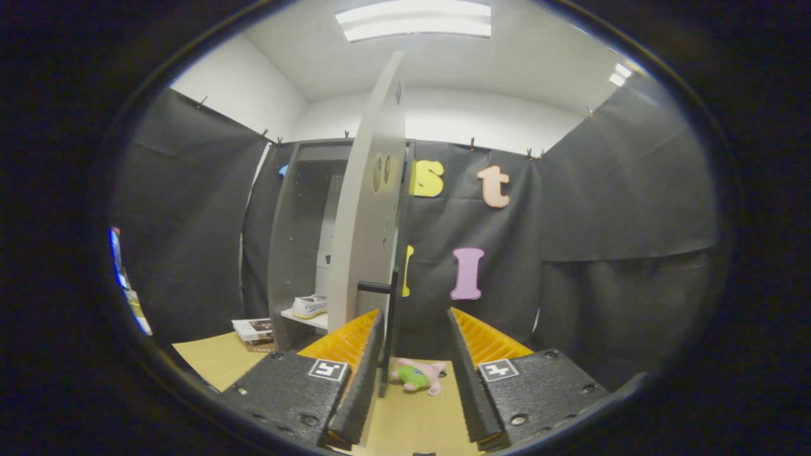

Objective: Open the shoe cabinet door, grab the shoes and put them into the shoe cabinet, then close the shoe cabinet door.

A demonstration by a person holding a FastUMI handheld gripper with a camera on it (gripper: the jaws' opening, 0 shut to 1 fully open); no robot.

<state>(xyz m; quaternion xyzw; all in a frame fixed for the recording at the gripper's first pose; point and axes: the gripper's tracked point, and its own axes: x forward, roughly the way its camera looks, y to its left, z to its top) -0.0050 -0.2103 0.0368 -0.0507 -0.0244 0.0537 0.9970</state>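
Gripper (415,373) open, door (370,209) handle (388,316) between fingers, shoe (310,306) shelved: pinch handle squarely, swing door shut slowly.

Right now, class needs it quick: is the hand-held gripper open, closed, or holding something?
Hand-held gripper: open, holding nothing; the cabinet door's black handle stands between its fingers, close to the left one.
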